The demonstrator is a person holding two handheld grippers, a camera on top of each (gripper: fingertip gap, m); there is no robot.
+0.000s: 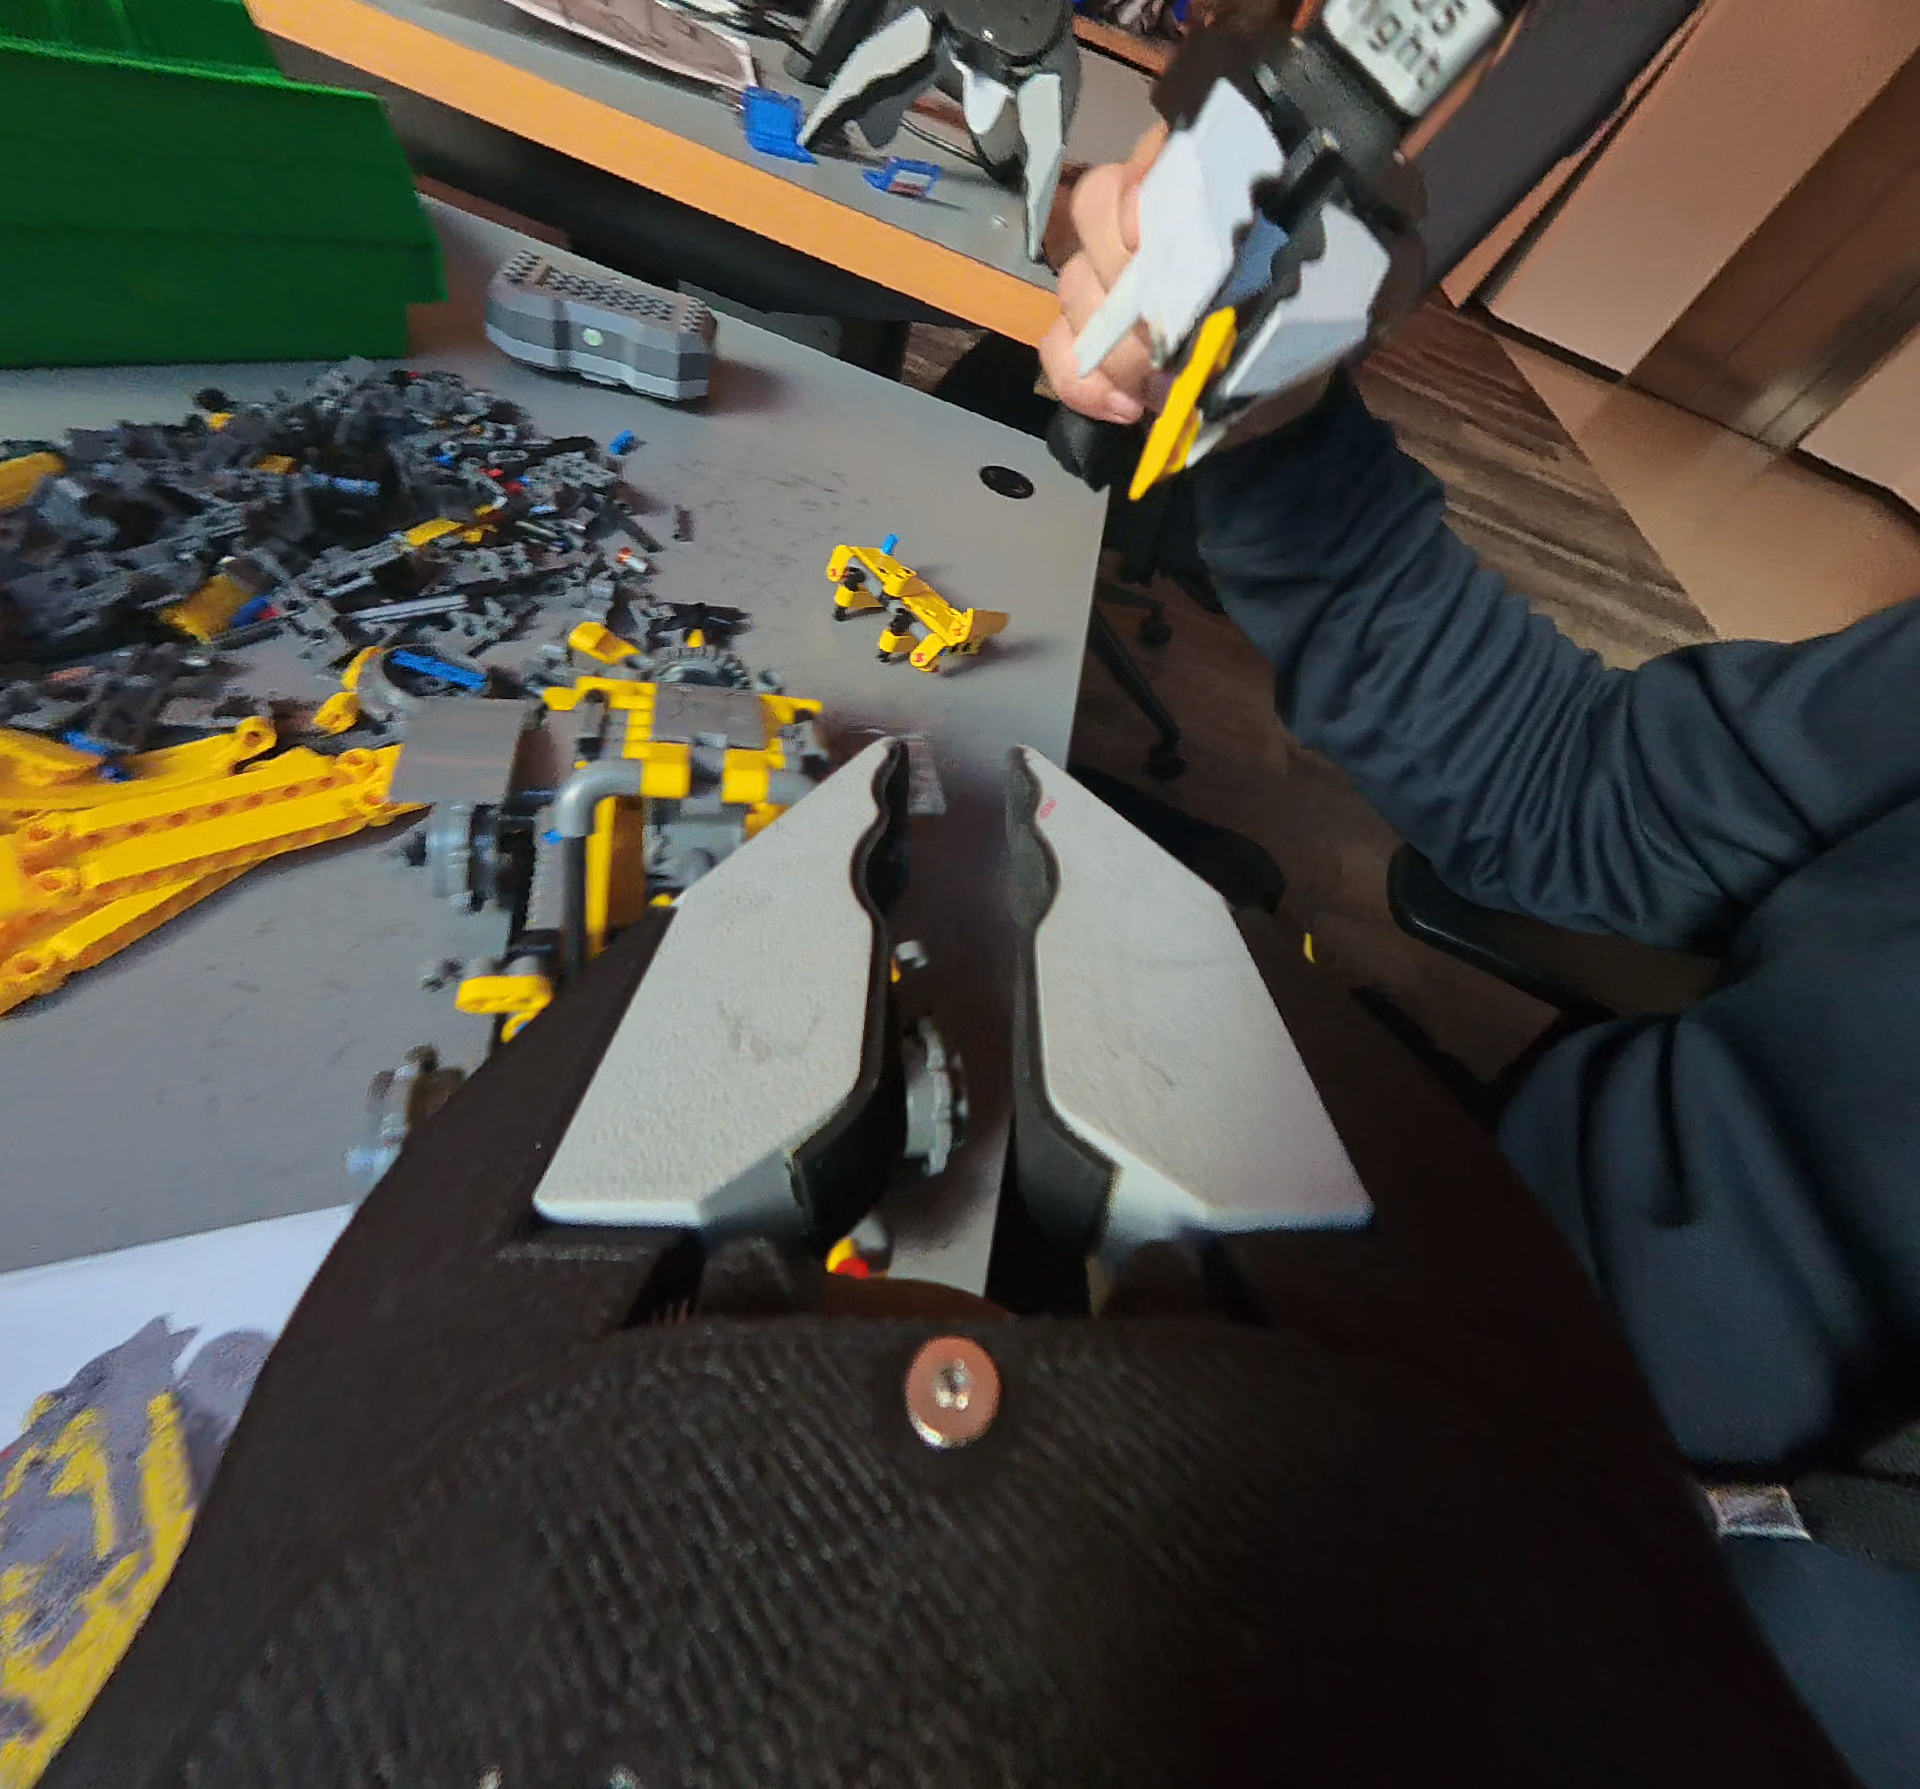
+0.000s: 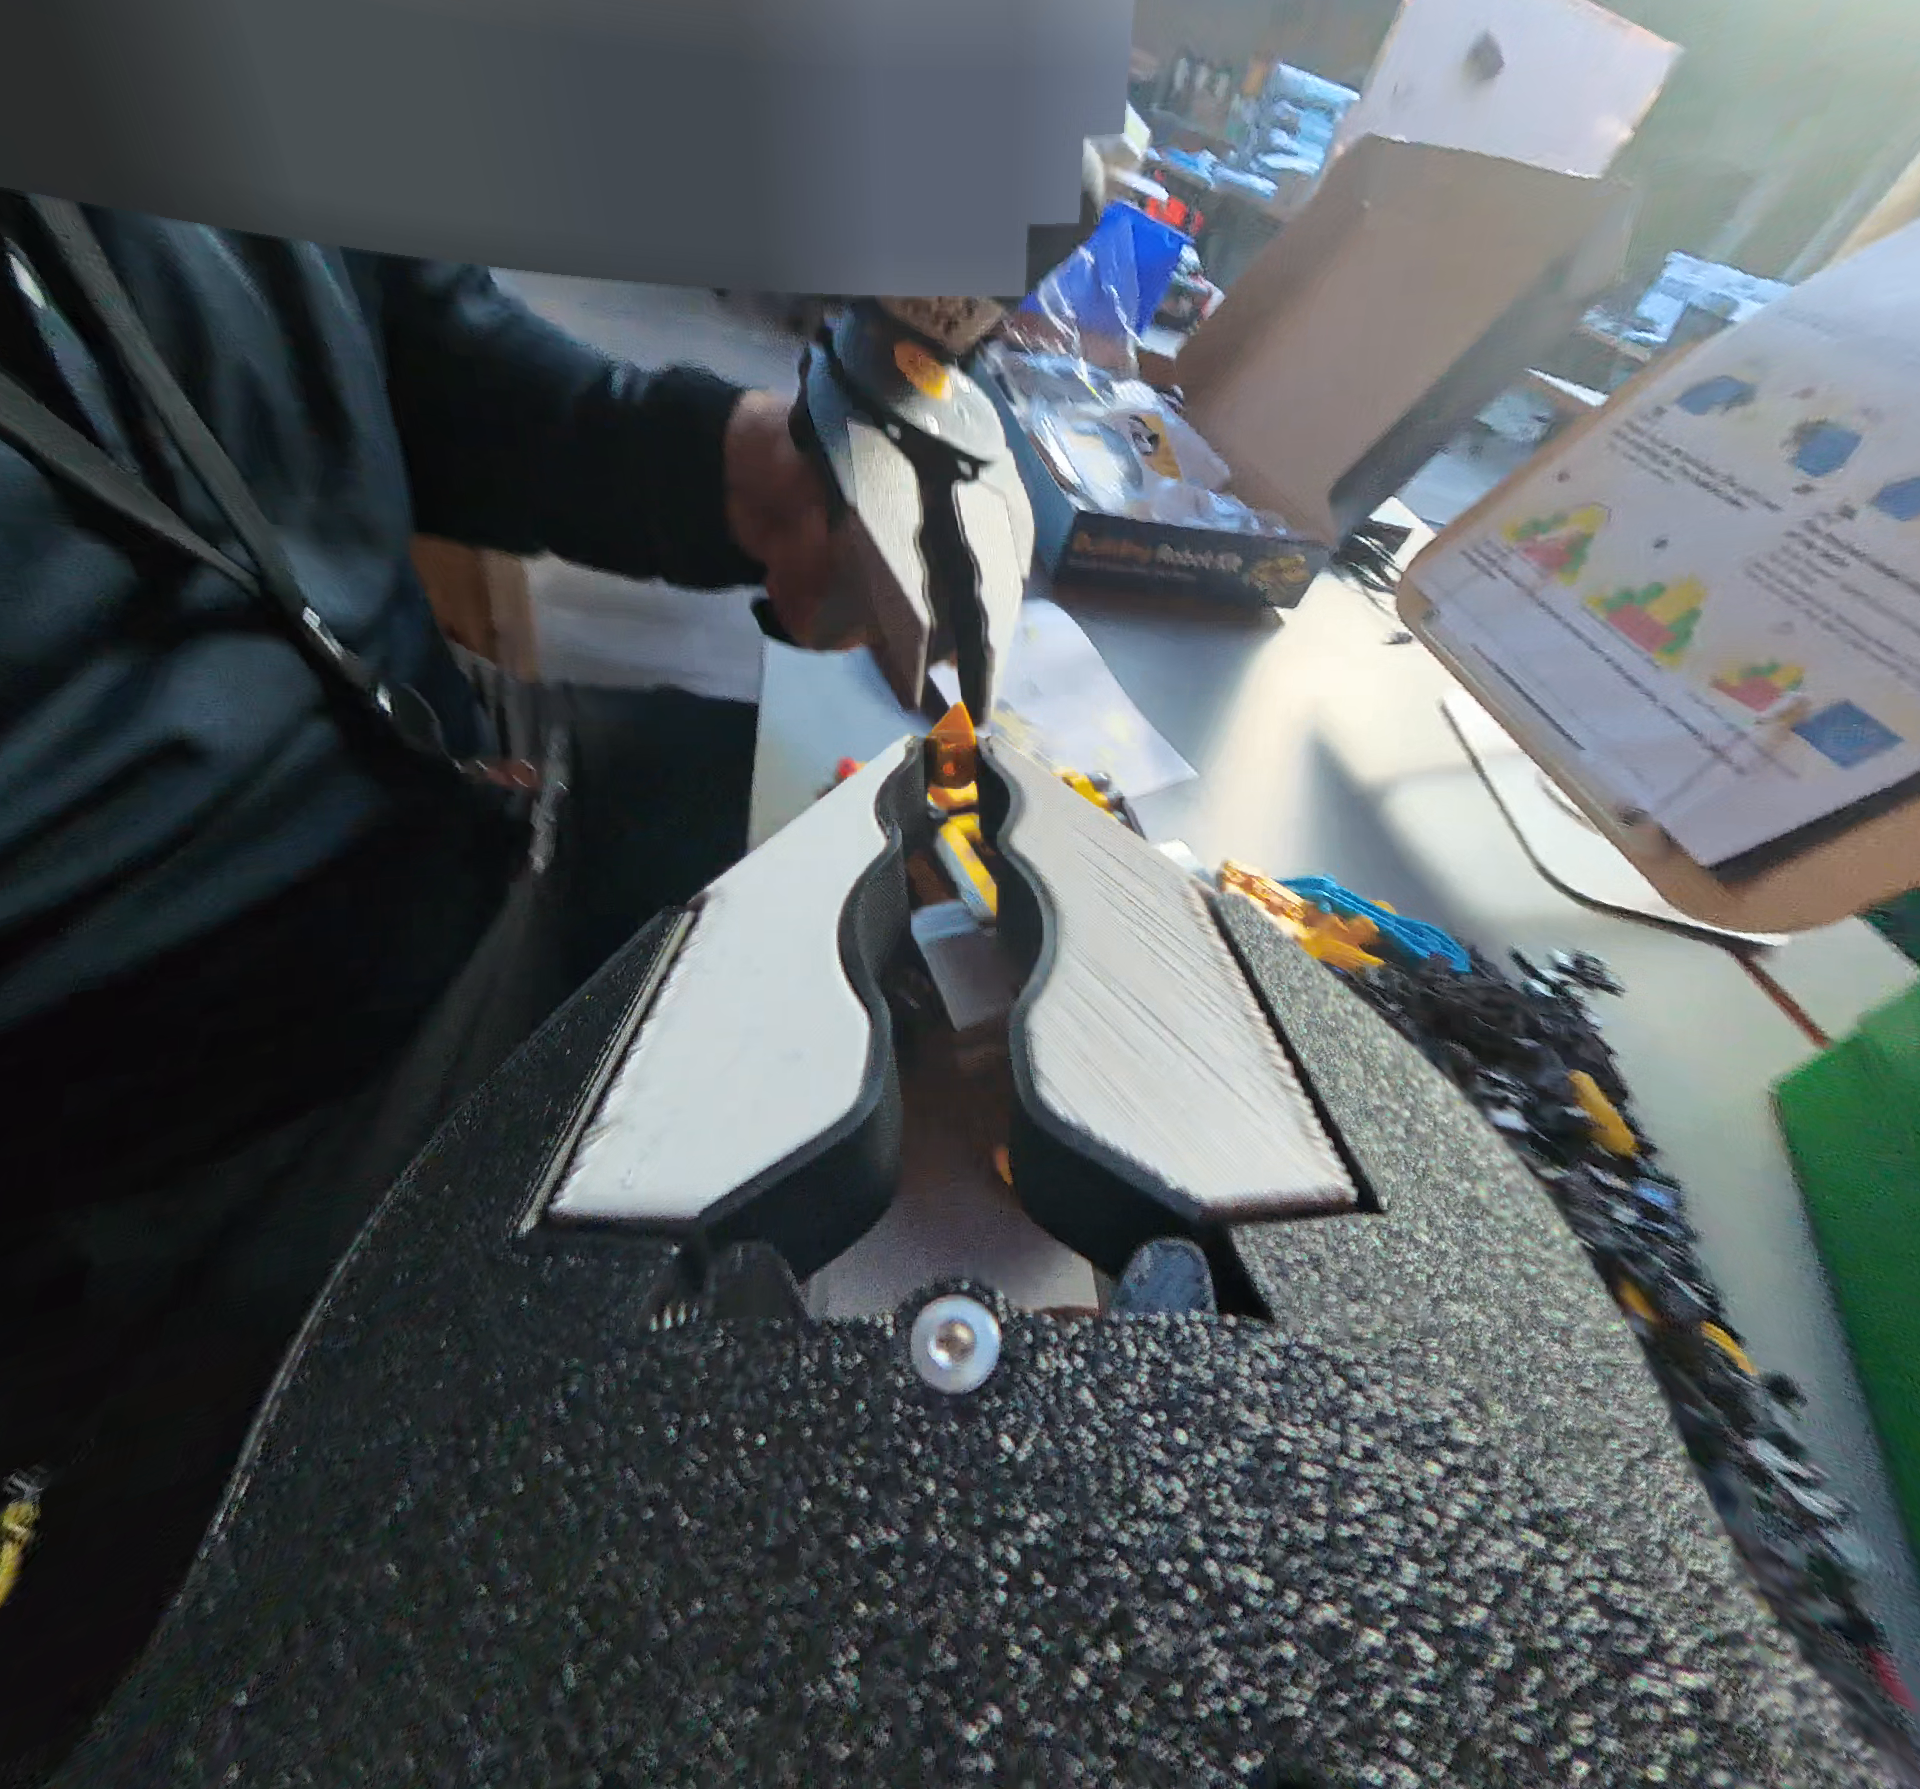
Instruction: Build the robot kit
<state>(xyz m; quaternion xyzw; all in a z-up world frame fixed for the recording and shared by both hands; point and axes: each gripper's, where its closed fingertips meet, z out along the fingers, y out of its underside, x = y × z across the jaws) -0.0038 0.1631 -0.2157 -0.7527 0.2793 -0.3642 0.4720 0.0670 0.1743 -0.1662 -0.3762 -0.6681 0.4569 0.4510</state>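
Yellow beam (image 1: 1182, 404) in raised right claw (image 1: 1174, 409)

Two hand-held grippers: left gripper (image 1: 954, 773), right gripper (image 1: 1174, 409). One yellow beam (image 1: 1179, 409) in the right. One three-finger robot hand (image 1: 977, 66) on the far surface (image 1: 623, 118). One grey battery box (image 1: 603, 337). One small yellow sub-assembly (image 1: 914, 607). One larger yellow-grey assembly (image 1: 644, 783). One heap of loose dark pieces (image 1: 260, 513). One green bin (image 1: 187, 181).
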